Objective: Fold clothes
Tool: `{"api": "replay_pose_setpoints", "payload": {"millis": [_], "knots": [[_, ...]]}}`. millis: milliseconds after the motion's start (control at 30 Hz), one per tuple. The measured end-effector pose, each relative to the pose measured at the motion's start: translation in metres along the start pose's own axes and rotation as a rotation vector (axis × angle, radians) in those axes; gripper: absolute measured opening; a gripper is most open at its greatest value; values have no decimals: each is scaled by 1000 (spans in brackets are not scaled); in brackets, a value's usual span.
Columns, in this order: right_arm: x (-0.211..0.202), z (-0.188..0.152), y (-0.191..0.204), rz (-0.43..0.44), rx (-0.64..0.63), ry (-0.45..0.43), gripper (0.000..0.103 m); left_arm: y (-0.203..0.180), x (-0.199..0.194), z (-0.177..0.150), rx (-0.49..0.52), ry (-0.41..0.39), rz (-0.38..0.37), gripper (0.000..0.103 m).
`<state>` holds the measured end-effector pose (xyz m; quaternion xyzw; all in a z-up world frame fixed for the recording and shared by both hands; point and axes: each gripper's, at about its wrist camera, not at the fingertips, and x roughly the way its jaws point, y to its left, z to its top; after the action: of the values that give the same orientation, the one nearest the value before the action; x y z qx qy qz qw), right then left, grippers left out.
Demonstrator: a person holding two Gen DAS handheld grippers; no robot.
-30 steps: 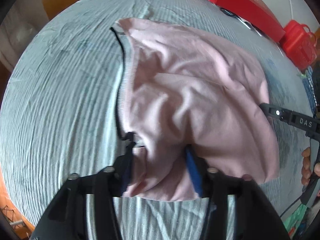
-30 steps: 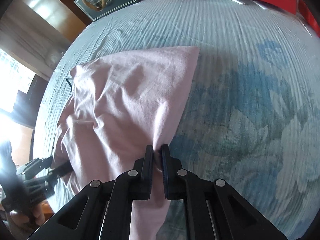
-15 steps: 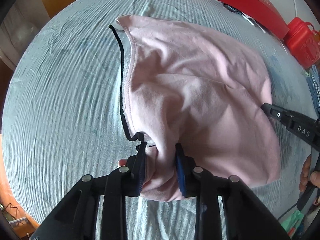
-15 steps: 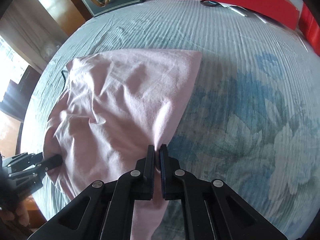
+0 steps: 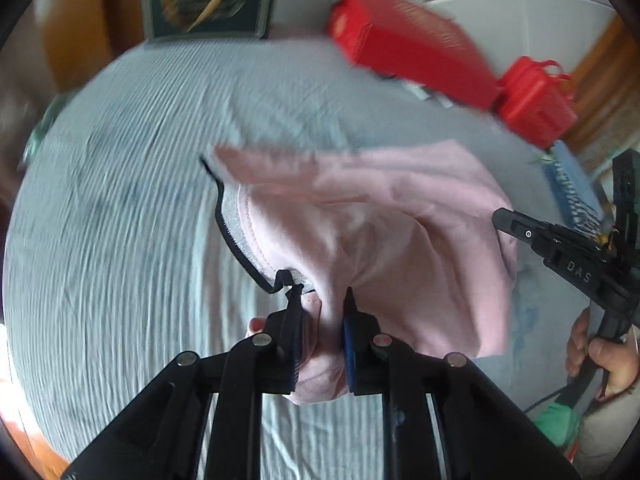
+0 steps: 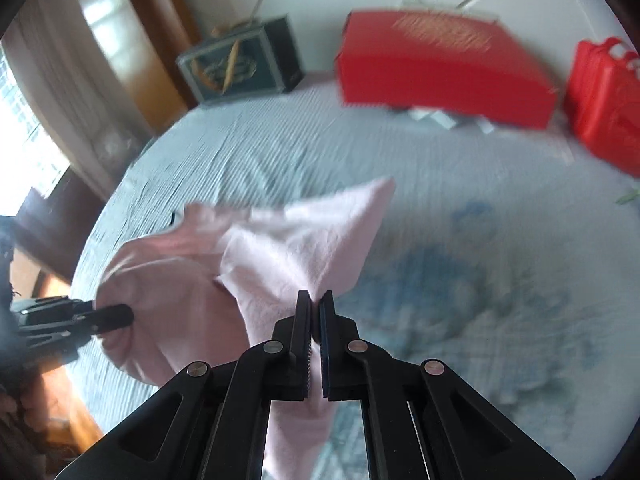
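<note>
Pale blue-grey ribbed bedspread with a faded blue floral print [image 6: 500,216] covered the bed and filled most of both views. On it, toward the near side, sat the light pink cotton garment with a dark-edged zipper strip [image 5: 360,220], bunched and partly lifted off the cover, its far corners still resting on the spread. Long red cardboard box [image 6: 440,72] lay at the far edge of the bed, closed, contents not visible; some papers showed under its near edge. Red plastic canister [image 5: 532,100] sat just right of the box, closed. Dark green framed box with gold print [image 5: 208,8] stood at the far left edge against the wall. Left gripper [image 5: 320,320] was clamped on a thick fold of the pink garment by the zipper end. Right gripper [image 6: 316,312] was pinched tight on a thin edge of the same garment, cloth hanging below the jaws. Both views motion-blurred.
</note>
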<state>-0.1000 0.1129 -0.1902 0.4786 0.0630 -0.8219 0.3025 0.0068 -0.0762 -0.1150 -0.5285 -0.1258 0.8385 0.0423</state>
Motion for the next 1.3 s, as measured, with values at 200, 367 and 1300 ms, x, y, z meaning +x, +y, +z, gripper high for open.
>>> {"api": "replay_pose_setpoints", "payload": {"millis": [200, 367, 1300], "knots": [[-42, 8, -43, -97, 79, -46, 4, -73, 10, 34, 124, 8, -89, 16], [-78, 0, -110, -127, 163, -60, 4, -171, 32, 62, 201, 12, -128, 16], [-318, 83, -696, -255, 179, -241, 5, -710, 165, 203, 364, -26, -235, 20]]}}
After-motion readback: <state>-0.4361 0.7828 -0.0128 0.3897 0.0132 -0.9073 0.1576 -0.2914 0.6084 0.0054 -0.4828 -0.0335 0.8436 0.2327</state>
